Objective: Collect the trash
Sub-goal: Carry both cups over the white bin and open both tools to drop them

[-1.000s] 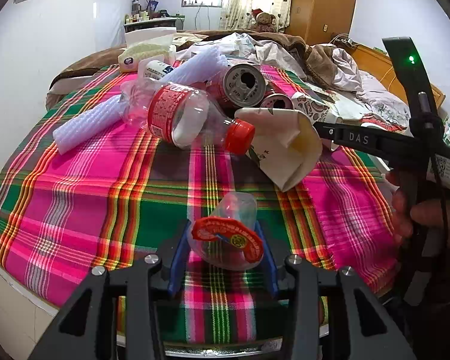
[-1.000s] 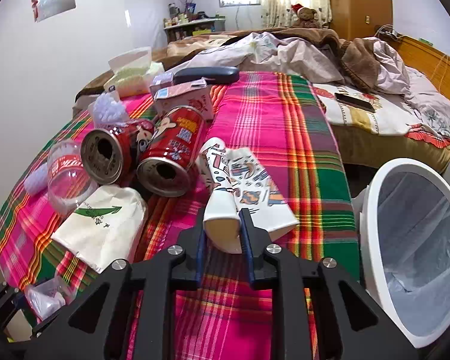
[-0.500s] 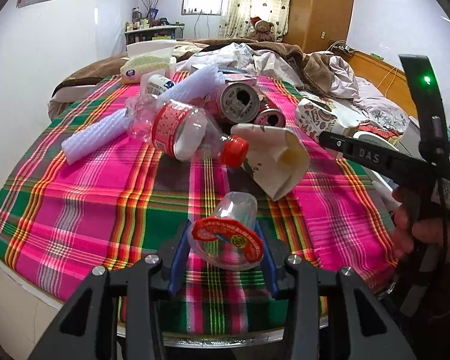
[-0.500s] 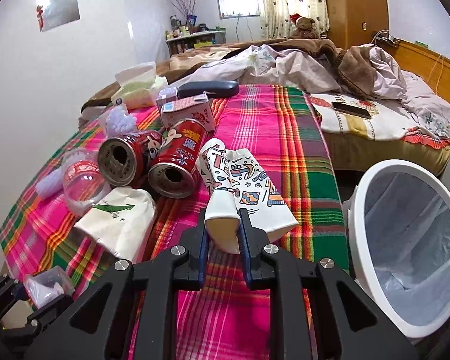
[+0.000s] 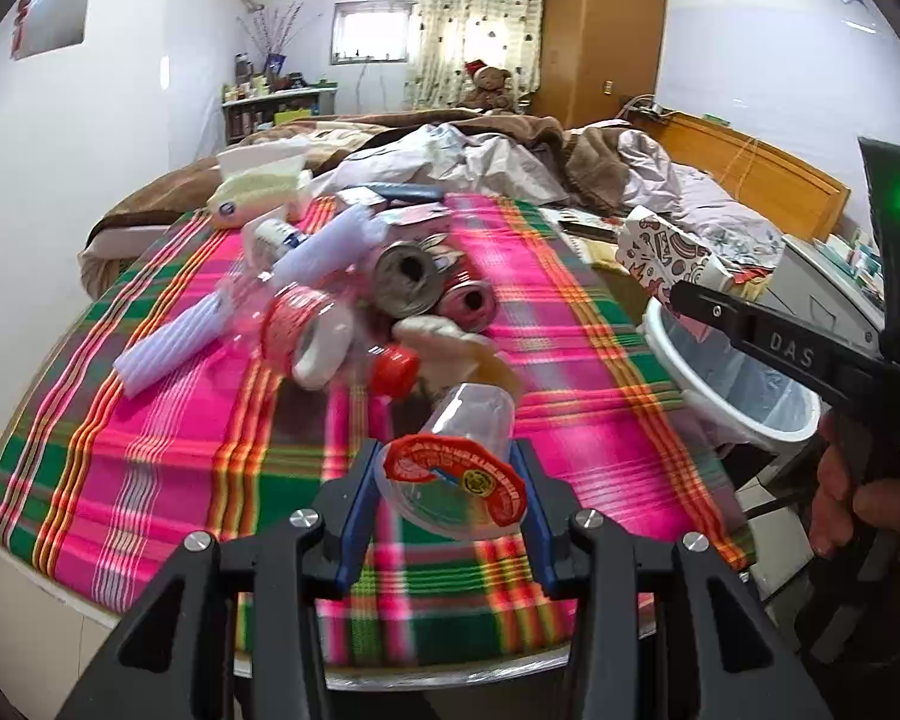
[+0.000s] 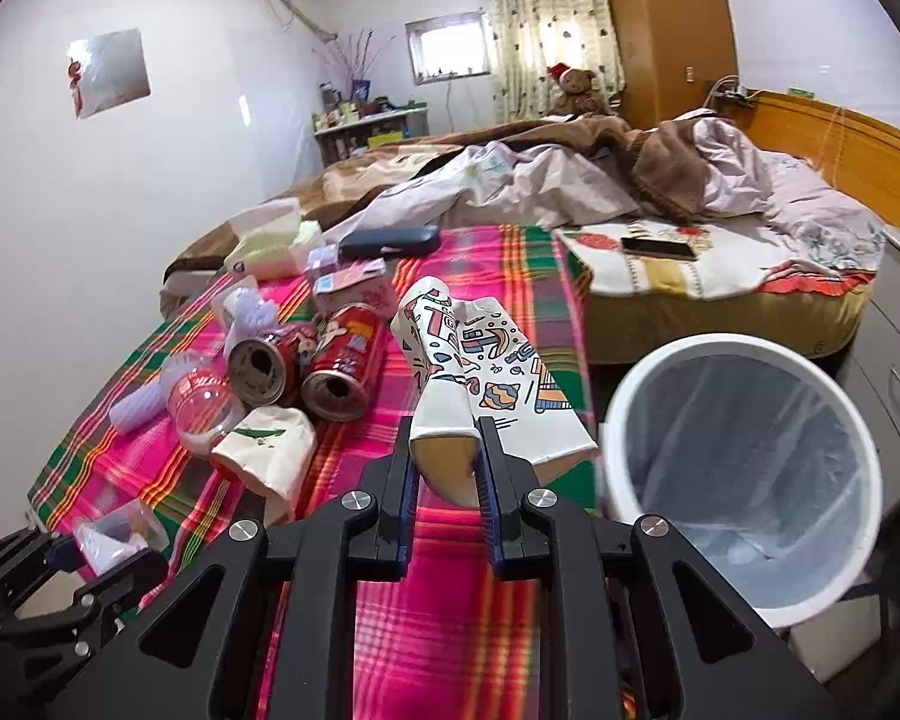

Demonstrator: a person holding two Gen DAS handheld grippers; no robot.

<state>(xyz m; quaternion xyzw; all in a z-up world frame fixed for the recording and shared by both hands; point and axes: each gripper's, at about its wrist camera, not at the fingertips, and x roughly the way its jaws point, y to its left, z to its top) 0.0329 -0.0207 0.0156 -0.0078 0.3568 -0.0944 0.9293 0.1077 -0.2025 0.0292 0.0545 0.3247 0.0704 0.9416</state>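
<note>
Your left gripper (image 5: pixel 450 495) grips a clear plastic cup (image 5: pixel 456 468), your right gripper (image 6: pixel 445 468) a patterned paper cup (image 6: pixel 468 372); cans (image 6: pixel 306 360) remain on the table (image 5: pixel 570 312), the bin (image 6: pixel 744 480) nearly empty.

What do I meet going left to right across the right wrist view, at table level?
Clear plastic bottle → white paper cup with green print → red can → patterned paper cup held in the right hand-held gripper → white trash bin.

Plaid-covered table (image 6: pixel 450 630) with cans (image 6: pixel 342 372), bottle (image 5: pixel 306 336), crumpled cup (image 6: pixel 270 456).
</note>
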